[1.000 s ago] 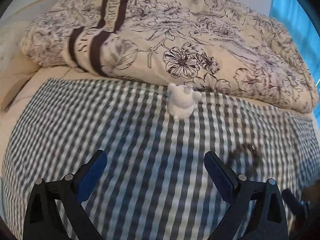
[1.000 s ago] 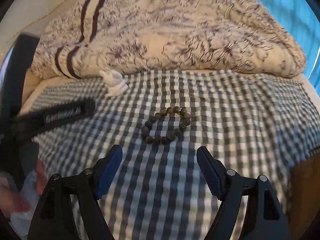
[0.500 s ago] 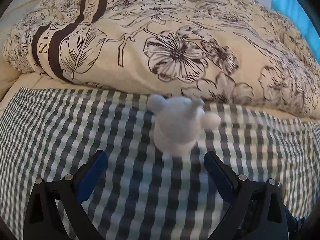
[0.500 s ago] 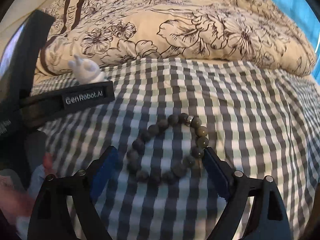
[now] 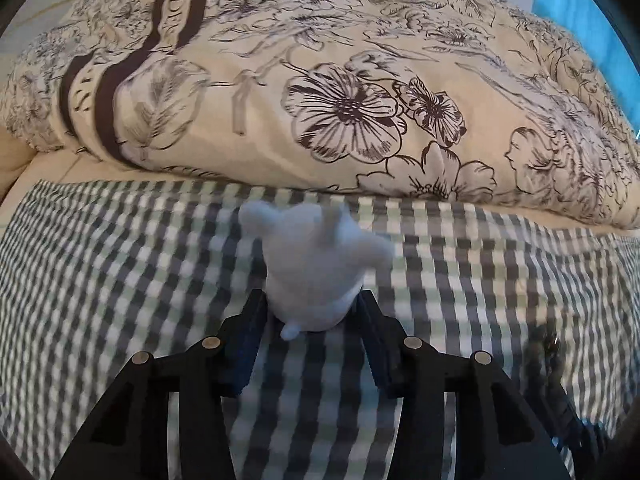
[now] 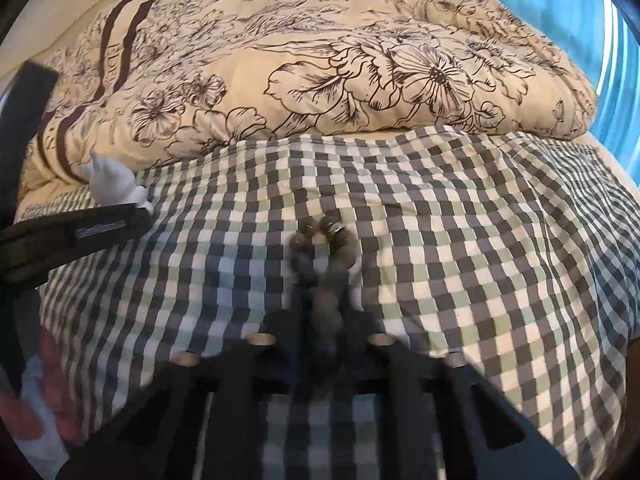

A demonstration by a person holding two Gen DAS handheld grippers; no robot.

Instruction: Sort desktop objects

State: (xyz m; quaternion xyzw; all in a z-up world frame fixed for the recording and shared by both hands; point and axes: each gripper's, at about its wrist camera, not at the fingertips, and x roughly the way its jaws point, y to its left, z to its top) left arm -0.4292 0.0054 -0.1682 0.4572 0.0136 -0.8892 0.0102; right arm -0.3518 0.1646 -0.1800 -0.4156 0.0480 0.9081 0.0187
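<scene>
the white figurine (image 5: 312, 272) was clamped by the left gripper (image 5: 314, 312) at the far left of the checked cloth (image 6: 460, 240); the bead bracelet (image 6: 326, 272), near the cloth's middle, was pinched by the right gripper (image 6: 322, 312), presumably for lifting and sorting.

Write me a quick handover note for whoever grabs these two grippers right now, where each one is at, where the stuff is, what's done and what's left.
Left gripper: shut on the white figurine, low over the checked cloth, in front of the floral duvet.
Right gripper: shut on the bead bracelet, which is squeezed into a narrow loop and pokes out ahead of the fingers.
Done: both items are gripped. The frames are blurred, so I cannot tell whether either is clear of the cloth.
Left: lift both and carry them to wherever they get sorted; no bin or tray shows in either view.
</scene>
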